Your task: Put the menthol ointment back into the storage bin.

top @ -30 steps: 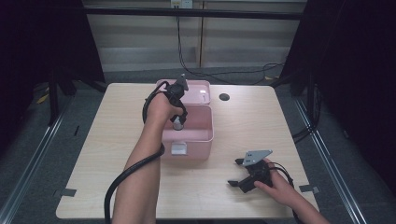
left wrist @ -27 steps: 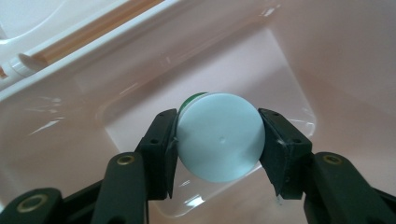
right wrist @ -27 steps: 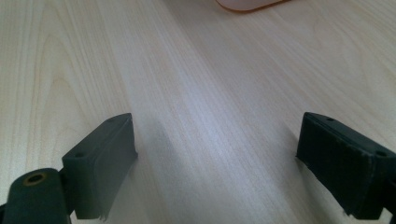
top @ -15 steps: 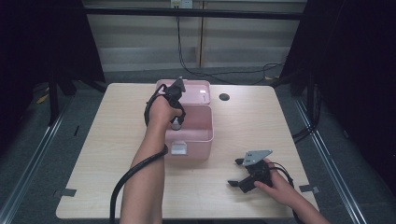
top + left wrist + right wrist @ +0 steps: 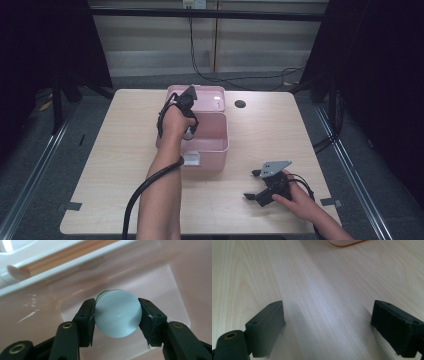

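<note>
We find the left gripper (image 5: 117,315) pinching a pale round cap (image 5: 117,312) low inside the pink box (image 5: 220,142), evidently to set it down there, while the right gripper (image 5: 327,325) rests spread on the table (image 5: 324,285).

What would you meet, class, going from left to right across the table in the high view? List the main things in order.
Left gripper over the pink box → pink box → small dark round spot on the table top → right gripper resting on the table.
</note>
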A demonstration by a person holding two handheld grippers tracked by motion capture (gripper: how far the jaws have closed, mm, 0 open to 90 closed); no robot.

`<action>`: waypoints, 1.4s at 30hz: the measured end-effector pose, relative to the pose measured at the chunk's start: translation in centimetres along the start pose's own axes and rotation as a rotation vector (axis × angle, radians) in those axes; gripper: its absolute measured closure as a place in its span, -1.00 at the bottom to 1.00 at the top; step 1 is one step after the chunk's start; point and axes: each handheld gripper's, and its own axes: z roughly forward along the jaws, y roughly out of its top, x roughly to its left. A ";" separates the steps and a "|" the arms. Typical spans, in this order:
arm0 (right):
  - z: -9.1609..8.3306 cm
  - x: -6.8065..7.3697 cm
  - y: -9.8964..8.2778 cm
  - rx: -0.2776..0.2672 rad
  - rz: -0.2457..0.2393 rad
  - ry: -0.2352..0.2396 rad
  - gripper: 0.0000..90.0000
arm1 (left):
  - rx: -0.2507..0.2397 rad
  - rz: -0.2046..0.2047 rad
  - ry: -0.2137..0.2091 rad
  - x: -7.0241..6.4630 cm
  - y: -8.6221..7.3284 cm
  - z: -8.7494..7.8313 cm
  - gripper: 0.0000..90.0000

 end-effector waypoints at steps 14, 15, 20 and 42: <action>0.0 0.0 0.0 0.001 0.000 0.000 -0.76 | -0.018 -0.042 0.015 0.1 0.0 1.1 0.11; 0.0 0.0 0.0 0.000 0.000 0.001 -0.76 | -0.016 -0.049 0.015 0.1 0.0 1.2 0.11; 0.0 0.0 0.0 0.000 0.000 0.001 -0.76 | -0.011 -0.058 0.009 0.1 -0.1 1.8 0.11; 0.0 0.0 0.0 0.000 0.000 0.001 -0.76 | -0.022 -0.065 0.005 0.2 -0.3 2.9 0.11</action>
